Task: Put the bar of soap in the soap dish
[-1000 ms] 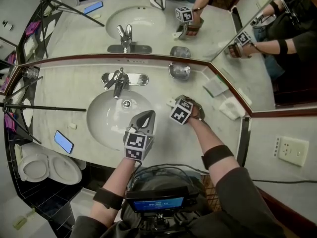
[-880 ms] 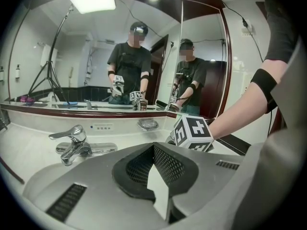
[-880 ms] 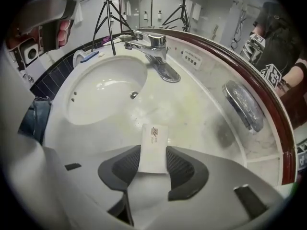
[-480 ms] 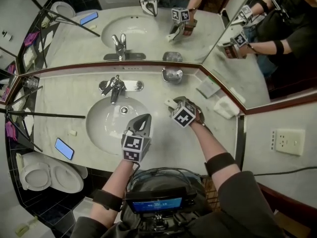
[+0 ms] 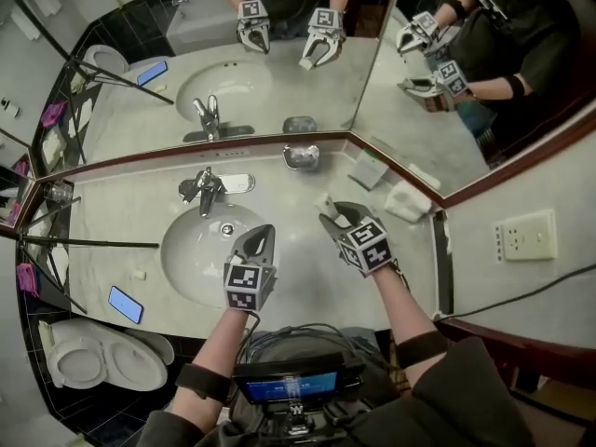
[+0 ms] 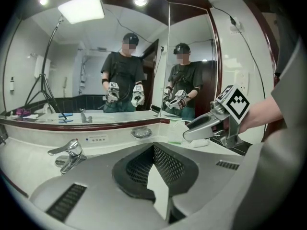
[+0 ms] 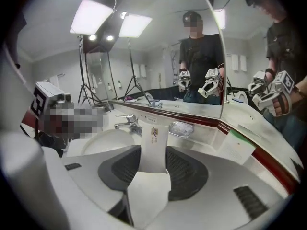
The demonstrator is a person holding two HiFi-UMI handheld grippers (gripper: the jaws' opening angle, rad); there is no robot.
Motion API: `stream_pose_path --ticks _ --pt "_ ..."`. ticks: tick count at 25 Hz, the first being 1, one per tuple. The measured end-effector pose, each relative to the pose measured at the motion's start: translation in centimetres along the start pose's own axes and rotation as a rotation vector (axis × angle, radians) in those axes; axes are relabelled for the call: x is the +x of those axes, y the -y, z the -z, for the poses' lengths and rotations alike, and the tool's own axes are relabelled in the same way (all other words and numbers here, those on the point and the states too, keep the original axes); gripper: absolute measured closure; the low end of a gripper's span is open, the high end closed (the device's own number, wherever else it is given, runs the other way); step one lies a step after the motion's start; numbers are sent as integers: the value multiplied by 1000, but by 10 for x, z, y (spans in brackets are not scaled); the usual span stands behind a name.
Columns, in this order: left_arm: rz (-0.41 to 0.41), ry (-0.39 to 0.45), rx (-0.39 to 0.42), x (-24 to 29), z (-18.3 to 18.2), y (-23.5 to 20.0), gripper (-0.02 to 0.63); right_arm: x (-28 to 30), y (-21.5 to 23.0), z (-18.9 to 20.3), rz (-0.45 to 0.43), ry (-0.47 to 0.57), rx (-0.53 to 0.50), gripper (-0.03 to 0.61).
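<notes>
**Soap Held Up in the Right Claw**

The right gripper (image 5: 335, 214) is squeezed on the bar of soap (image 7: 154, 145). The soap is in a white box with a small mark on it. It stands up between the two jaws, and both jaws press on its sides. The soap is up in the air, over the counter (image 5: 303, 287), just to the right of the sink (image 5: 191, 254). It does not touch the counter.

The soap dish (image 5: 301, 156) is a shiny little dish. It sits at the back edge of the counter, right by the mirror (image 5: 279, 82). It is to the right of the tap (image 5: 205, 189). The soap and the dish are apart, with bare counter between them.

The left gripper (image 5: 263, 234) is clenched tight with nothing in it. It hangs over the front part of the sink, beside the right gripper.

A blue phone (image 5: 125, 304) lies near the front left corner of the counter.
</notes>
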State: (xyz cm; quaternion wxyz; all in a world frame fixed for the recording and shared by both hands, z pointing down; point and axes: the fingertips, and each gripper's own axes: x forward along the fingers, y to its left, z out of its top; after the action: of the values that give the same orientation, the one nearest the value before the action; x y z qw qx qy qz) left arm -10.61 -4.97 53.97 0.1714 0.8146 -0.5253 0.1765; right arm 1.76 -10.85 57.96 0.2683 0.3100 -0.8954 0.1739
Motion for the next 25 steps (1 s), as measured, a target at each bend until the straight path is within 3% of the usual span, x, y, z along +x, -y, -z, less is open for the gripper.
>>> stream_pose_path --ticks 6,12,25 --pt "13 -3 24 4 -3 10 612 -43 3 21 54 57 72 400" --pt "28 -5 42 13 -8 15 612 -42 15 21 96 18 15 400" --pt "20 -19 58 77 -29 -16 612 56 48 -57 84 -163 -430 400"
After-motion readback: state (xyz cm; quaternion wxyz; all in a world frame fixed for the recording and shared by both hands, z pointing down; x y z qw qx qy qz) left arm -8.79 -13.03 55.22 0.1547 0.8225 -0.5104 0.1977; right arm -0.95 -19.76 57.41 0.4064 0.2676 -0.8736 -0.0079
